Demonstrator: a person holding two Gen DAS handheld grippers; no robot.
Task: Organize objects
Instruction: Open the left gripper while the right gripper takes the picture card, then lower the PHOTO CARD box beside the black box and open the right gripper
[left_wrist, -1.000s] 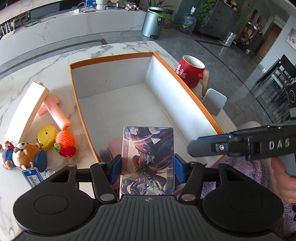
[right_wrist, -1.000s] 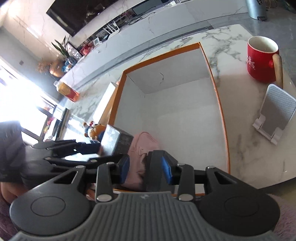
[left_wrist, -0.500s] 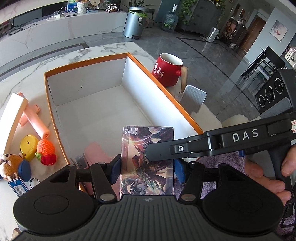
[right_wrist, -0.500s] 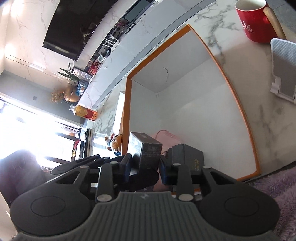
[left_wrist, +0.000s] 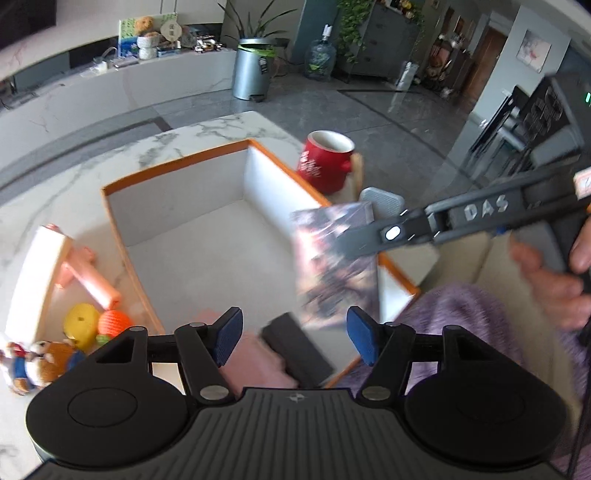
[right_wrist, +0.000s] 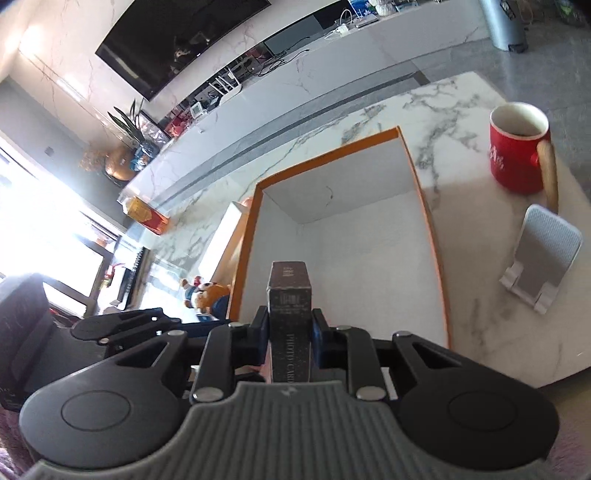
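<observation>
Since a second ago the flat dark card box with printed artwork (right_wrist: 290, 314) has passed from the left gripper (left_wrist: 294, 338) to the right gripper (right_wrist: 288, 341). The right one's jaws are closing with the box between them, and its blue pads (right_wrist: 261, 332) press on the box's narrow sides, the spine lettered "PHOTO CARD" facing the camera. In the left wrist view the same box shows blurred, lifted over the near right edge of the orange-rimmed white cardboard box (left_wrist: 177, 173), with the right gripper's black arm marked "DAS" reaching in from the right and a person's hand (left_wrist: 554, 280) wrapped around its grip.

The left gripper points steeply down over the near end of the cardboard box, its jaws opening, wide and gripping nothing; beneath them lie a pink soft item (left_wrist: 255, 363) and a small black block (left_wrist: 299, 349) on the box floor.

On the marble table (right_wrist: 461, 343), the red mug (right_wrist: 517, 147) and the grey phone stand (right_wrist: 543, 254) sit right of the cardboard box, and small toys (left_wrist: 88, 328) lie on its left
</observation>
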